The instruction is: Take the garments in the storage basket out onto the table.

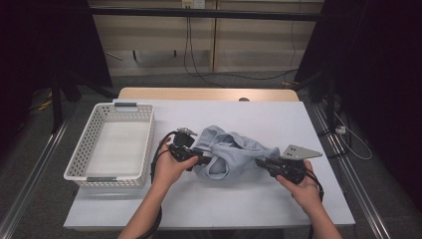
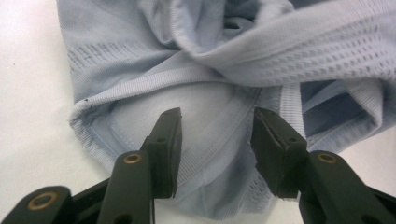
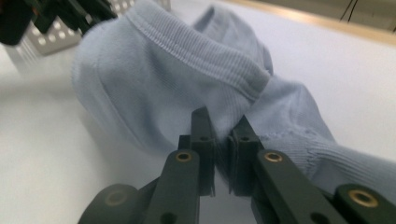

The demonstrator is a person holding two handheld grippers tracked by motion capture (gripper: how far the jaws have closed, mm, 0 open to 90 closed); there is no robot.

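Observation:
A crumpled light blue knit garment lies in the middle of the white table. From the left, my left gripper reaches into the cloth. In the left gripper view its jaws stand apart over a ribbed hem of the garment, with fabric lying between them and neither pad pressing on it. My right gripper comes in from the right. The right gripper view shows it nearly closed, pinching a fold of the garment between its pads.
A white perforated basket stands at the table's left side, close to my left hand; its corner appears in the right gripper view. Bare tabletop lies in front of and behind the garment. Cables and dark stands sit on the floor beyond the table.

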